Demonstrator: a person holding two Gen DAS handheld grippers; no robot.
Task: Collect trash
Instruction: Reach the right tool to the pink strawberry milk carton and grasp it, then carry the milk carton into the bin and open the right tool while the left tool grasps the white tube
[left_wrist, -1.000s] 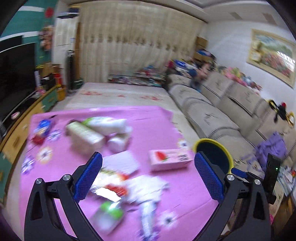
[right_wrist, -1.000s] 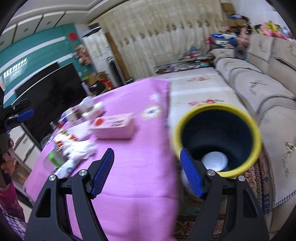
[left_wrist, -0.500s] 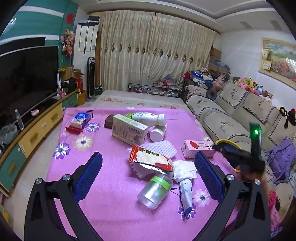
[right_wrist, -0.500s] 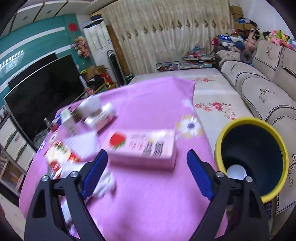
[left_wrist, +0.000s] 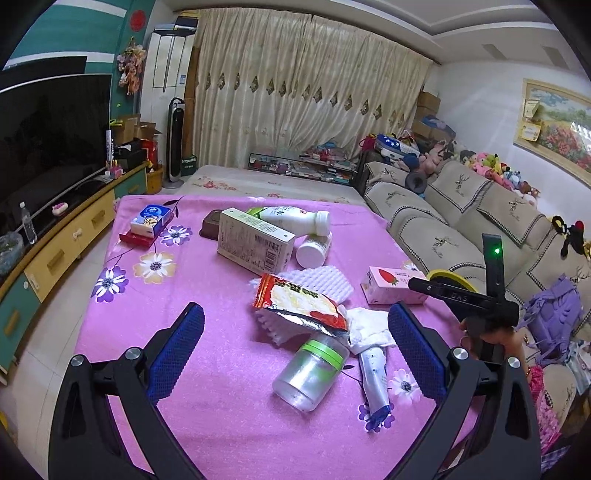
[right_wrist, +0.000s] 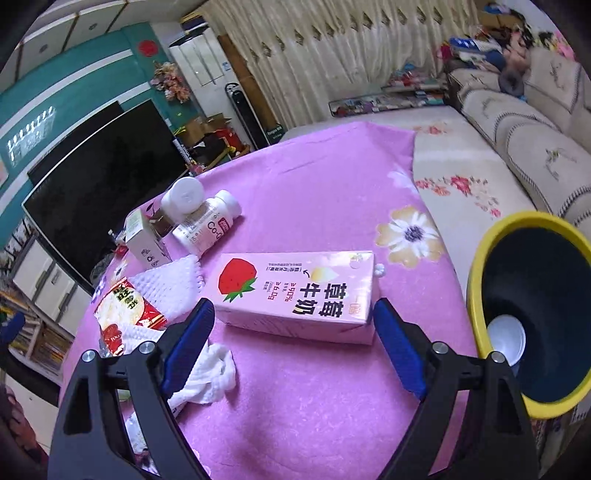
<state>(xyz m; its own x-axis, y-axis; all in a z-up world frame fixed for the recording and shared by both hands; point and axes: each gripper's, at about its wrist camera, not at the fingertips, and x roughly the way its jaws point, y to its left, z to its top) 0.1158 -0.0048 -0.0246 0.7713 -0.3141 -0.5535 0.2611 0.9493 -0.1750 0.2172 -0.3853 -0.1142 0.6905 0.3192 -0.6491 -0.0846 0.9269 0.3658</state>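
On the pink-clothed table (right_wrist: 332, 177), your right gripper (right_wrist: 291, 343) gapes around the strawberry milk carton (right_wrist: 295, 291), jaws having just widened; closing off-centre could skid it. Left gripper (left_wrist: 295, 350) open, empty.

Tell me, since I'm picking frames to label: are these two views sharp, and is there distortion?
Left wrist view: sharp, curtains bowed by fisheye, corners dark. Right wrist view: print on the pink milk carton readable, yellow-rimmed bin stretched at the edge.

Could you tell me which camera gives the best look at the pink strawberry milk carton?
The right wrist view: the pink strawberry milk carton lies close and sharp, its print readable. The left wrist view shows it small, far off and partly hidden.
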